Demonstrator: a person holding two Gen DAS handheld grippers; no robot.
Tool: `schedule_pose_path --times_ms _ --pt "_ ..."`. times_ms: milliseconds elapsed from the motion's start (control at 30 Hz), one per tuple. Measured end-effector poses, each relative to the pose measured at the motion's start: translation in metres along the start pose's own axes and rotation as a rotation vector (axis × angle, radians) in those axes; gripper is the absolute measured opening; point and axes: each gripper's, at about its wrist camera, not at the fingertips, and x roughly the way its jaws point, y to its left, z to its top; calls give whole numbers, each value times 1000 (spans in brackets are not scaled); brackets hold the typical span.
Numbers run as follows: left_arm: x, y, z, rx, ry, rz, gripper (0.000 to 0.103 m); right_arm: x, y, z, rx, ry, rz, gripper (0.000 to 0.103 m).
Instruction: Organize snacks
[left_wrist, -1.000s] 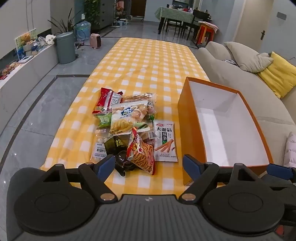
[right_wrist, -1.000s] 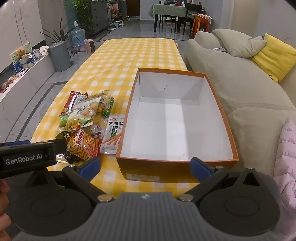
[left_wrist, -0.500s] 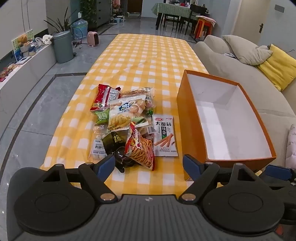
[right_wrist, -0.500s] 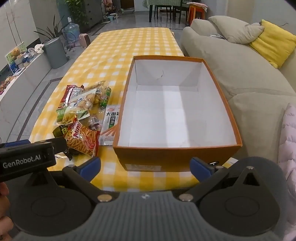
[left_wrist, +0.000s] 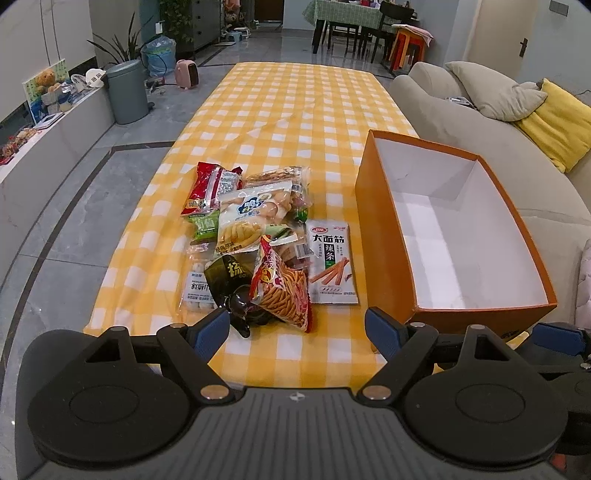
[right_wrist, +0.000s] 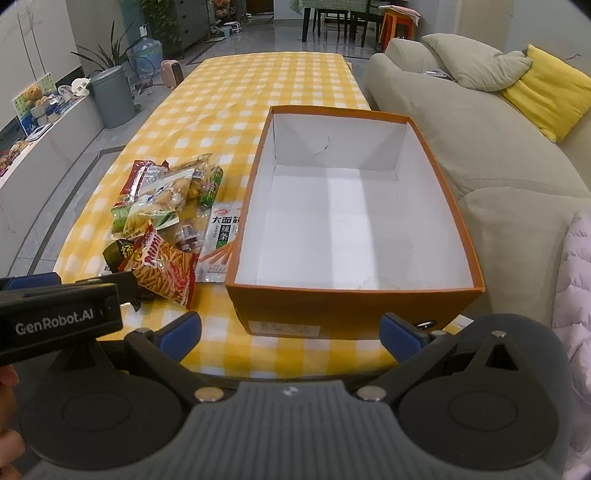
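Left gripper (left_wrist: 297, 326): jaws spread wide, holding nothing; it hangs over the near table edge, left of the orange box, with the snack pile just ahead of its fingertips
Right gripper (right_wrist: 290, 334): jaws spread wide, holding nothing; it sits just short of the orange box's near wall
Orange box (right_wrist: 343, 306): open top, white inside, nothing in it; it stands on the tablecloth, at the near right of the table
Snack pile (left_wrist: 255, 236): on the cloth just left of the orange box; a red chip bag (left_wrist: 282, 291) lies nearest, a white spicy-strip packet (left_wrist: 330, 264) lies closest to the box's left wall
Hard to make out: a dark item (left_wrist: 240, 306) under the red chip bag cannot be identified; the lower packets in the pile are mostly covered; from the right wrist view the box wall hides part of the white packet
Surface: yellow-and-white checked tablecloth (left_wrist: 295, 107) running away beyond the orange box
Room: beige sofa (right_wrist: 424, 99) right of the orange box with a yellow cushion (right_wrist: 550, 99); grey bin (left_wrist: 127, 92) on the floor far left; dining table and chairs behind
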Motion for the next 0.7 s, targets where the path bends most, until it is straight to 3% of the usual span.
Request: schedule_pose_path --times_ms 700 --pt "6 -2 -3 12 49 13 97 4 4 -4 -29 24 -27 100"
